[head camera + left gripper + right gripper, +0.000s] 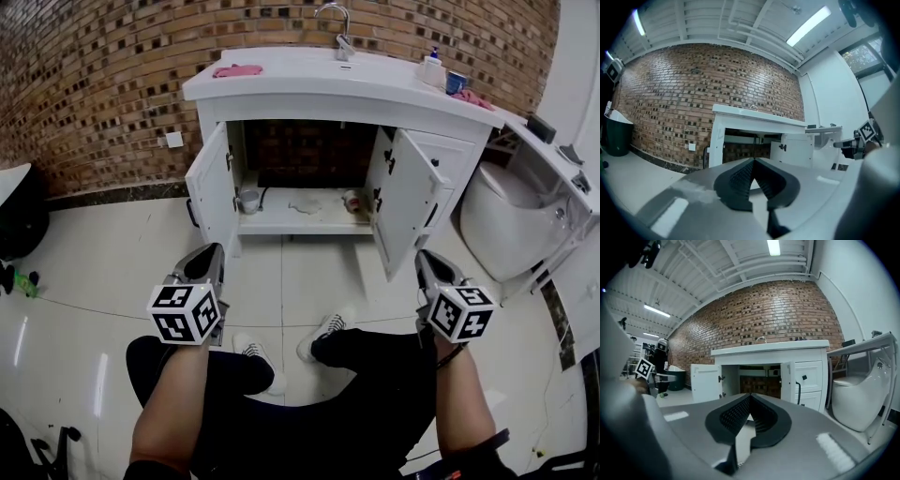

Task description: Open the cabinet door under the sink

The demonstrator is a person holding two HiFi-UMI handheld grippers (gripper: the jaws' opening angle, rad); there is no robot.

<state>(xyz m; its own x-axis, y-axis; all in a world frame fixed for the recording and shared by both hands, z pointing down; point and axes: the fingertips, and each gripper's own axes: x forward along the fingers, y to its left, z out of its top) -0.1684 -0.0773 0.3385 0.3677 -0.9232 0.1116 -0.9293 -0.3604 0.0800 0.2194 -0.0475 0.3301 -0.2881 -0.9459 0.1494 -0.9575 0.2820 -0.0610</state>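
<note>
The white sink cabinet (pixel 330 92) stands against the brick wall with both doors swung wide. Its left door (pixel 210 187) and right door (pixel 405 199) stick out toward me, showing the inner shelf (pixel 300 223). My left gripper (pixel 212 261) is shut and empty, held above my left knee, well short of the left door. My right gripper (pixel 426 262) is also shut and empty, just in front of the right door's lower edge. In the left gripper view the jaws (pixel 753 162) meet at the tips; the right gripper view shows the same (pixel 750 397), facing the open cabinet (pixel 759 378).
A white toilet (pixel 511 220) sits right of the cabinet under a rack (pixel 553 150). A dark bin (pixel 19 216) stands at far left. A faucet (pixel 339 28), pink cloth (pixel 236 70) and soap bottle (pixel 431 67) are on the counter. My shoes (pixel 323 333) rest on the tiled floor.
</note>
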